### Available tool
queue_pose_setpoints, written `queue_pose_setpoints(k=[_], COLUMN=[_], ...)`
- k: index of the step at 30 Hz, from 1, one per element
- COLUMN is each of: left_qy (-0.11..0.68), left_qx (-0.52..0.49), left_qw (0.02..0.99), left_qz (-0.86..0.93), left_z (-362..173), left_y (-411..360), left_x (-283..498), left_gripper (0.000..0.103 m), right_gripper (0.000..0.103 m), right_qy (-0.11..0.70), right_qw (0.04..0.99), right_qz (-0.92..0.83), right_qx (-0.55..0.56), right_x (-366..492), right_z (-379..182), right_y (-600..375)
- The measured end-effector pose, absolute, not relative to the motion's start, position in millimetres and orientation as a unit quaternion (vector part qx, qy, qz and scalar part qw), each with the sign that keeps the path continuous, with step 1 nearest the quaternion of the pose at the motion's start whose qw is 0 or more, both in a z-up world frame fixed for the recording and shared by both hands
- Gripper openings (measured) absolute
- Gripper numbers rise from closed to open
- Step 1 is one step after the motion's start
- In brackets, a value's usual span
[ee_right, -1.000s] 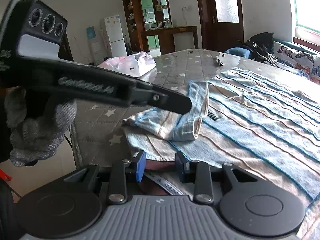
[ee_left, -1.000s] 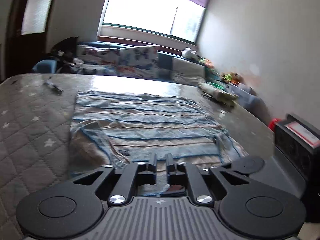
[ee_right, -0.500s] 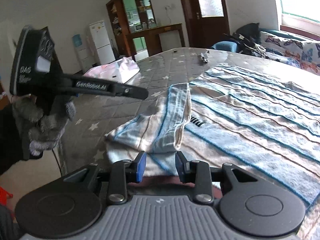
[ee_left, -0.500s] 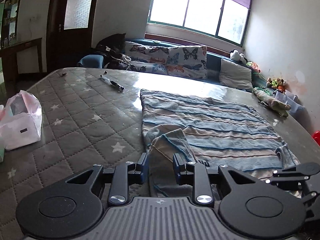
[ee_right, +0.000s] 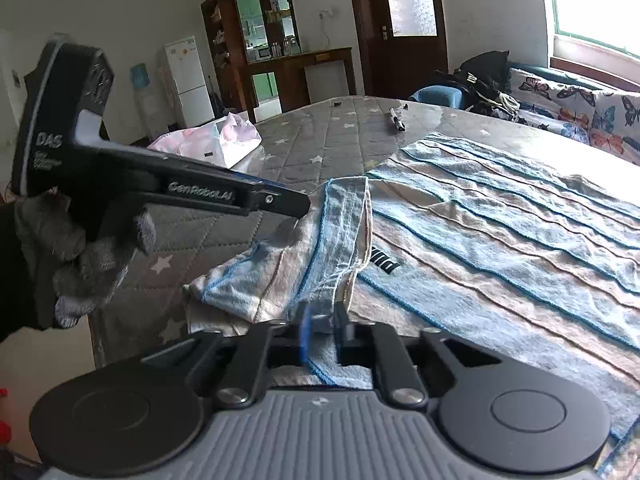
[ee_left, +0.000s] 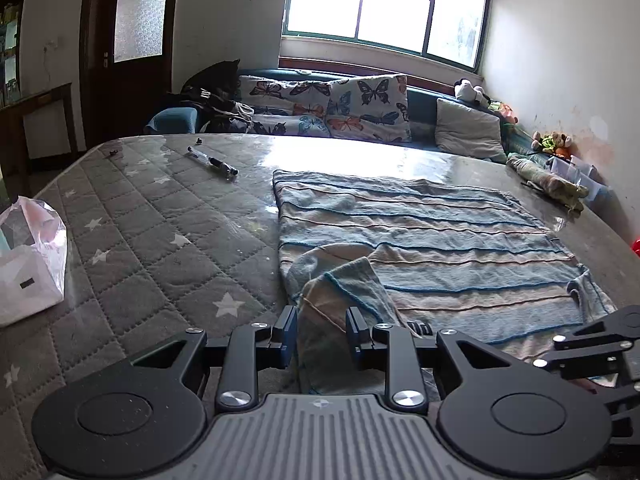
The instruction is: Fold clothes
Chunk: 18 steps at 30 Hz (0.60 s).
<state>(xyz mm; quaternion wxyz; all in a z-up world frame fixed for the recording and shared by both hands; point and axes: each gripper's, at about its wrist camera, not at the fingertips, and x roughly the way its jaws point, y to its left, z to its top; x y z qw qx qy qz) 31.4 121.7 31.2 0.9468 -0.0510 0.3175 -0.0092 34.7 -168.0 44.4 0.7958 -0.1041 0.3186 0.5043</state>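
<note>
On the quilted mattress (ee_left: 160, 248) the striped garment (ee_left: 420, 240) lay flat, soft and limp, best gripped at a hemmed edge; the left gripper (ee_left: 321, 334) stood open around the folded sleeve (ee_left: 344, 288), the right gripper (ee_right: 321, 326) nipped its hem

You're in a home living room: sofa (ee_left: 420, 104) with butterfly cushions (ee_left: 366, 100) under the window (ee_left: 384, 4), plush toys (ee_left: 472, 92), fridge (ee_right: 188, 76), wooden cabinet (ee_right: 264, 20), quilted star cover on the table (ee_left: 160, 240).
</note>
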Motion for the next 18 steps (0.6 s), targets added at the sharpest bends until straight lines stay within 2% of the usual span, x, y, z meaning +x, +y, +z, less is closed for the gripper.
queue_pose_setpoints(k=[2,9,18], left_qy=[0.319,0.323,0.322], left_qx=[-0.048,-0.036,-0.035], left_qw=[0.947,0.946,0.946], left_qz=[-0.008,-0.013,-0.007], left_z=[31.3,28.9,30.9], left_y=[122.2,119.4,122.7], left_x=[33.0,40.8,38.2], left_gripper=[0.03,0.03,0.03], right_gripper=[0.001,0.001,0.011], right_qy=[0.311,0.313,0.322], right_qw=[0.799,0.796,0.797], right_qz=[0.504,0.508,0.499], right_qx=[-0.103,-0.103,-0.112], right_x=[30.8,17.7,33.8], right_z=[48.9,56.2,44.0], right_y=[-172.4,-185.9,-167.7])
